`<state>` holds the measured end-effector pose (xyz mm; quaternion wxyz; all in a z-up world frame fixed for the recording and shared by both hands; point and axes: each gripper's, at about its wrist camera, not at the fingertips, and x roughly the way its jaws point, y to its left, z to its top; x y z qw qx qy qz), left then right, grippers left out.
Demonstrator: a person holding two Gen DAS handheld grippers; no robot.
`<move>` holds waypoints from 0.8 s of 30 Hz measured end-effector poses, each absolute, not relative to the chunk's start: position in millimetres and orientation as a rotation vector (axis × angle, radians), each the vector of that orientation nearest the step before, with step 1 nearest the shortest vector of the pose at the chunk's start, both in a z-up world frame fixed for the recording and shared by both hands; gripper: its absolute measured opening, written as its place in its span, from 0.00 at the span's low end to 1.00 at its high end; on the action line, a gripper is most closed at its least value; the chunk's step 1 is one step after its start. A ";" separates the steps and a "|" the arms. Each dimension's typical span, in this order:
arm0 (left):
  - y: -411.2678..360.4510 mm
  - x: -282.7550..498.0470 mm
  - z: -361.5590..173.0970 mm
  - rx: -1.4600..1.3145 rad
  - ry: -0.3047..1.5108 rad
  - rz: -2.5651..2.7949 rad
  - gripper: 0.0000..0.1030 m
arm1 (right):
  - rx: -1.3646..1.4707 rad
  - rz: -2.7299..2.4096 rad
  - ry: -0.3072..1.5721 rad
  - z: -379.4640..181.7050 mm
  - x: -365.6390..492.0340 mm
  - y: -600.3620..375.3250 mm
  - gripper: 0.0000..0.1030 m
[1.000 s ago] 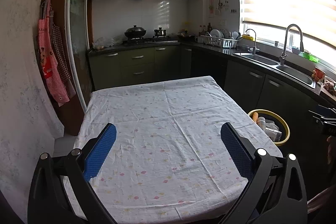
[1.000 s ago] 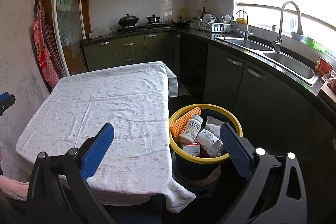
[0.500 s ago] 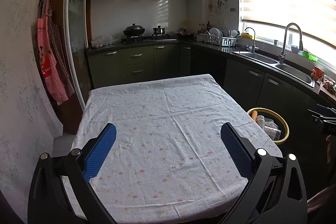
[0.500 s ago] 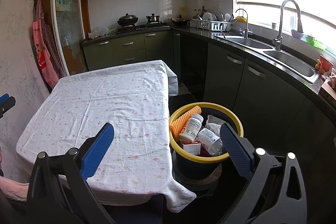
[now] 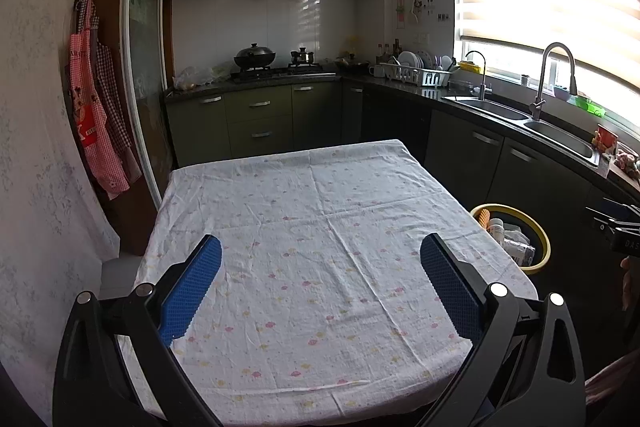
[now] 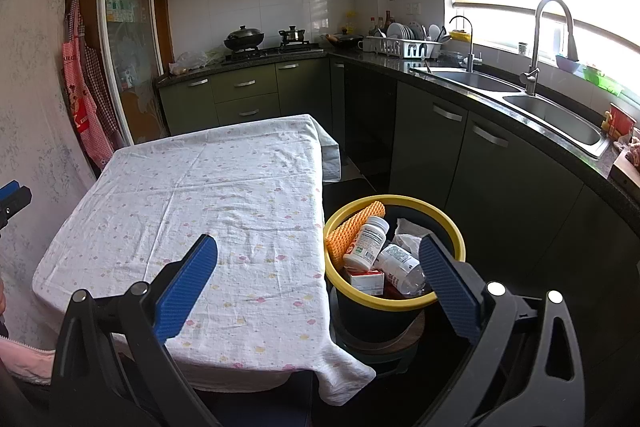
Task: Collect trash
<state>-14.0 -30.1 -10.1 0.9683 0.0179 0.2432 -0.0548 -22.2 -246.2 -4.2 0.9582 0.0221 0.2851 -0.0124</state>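
Both hand-held grippers, left (image 5: pixel 320 263) and right (image 6: pixel 318 263), gape empty; the seemingly heaped bin (image 6: pixel 394 303) could spill if bumped.

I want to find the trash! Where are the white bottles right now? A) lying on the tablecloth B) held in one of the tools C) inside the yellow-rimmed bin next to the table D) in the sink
C: the white bottles lie in the yellow-rimmed bin beside the table, with an orange sponge and a small box; both the left tool and right tool are open and hold nothing.
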 end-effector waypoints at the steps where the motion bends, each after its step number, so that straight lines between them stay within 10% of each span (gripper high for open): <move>1: -30.2 -14.0 -9.9 0.036 0.492 -0.111 0.95 | 0.045 -0.025 0.578 -4.2 -22.2 -246.3 0.93; 24: -30.4 -12.4 -17.6 0.038 0.501 -0.117 0.95 | 0.046 -0.026 0.579 -3.4 -22.1 -246.9 0.93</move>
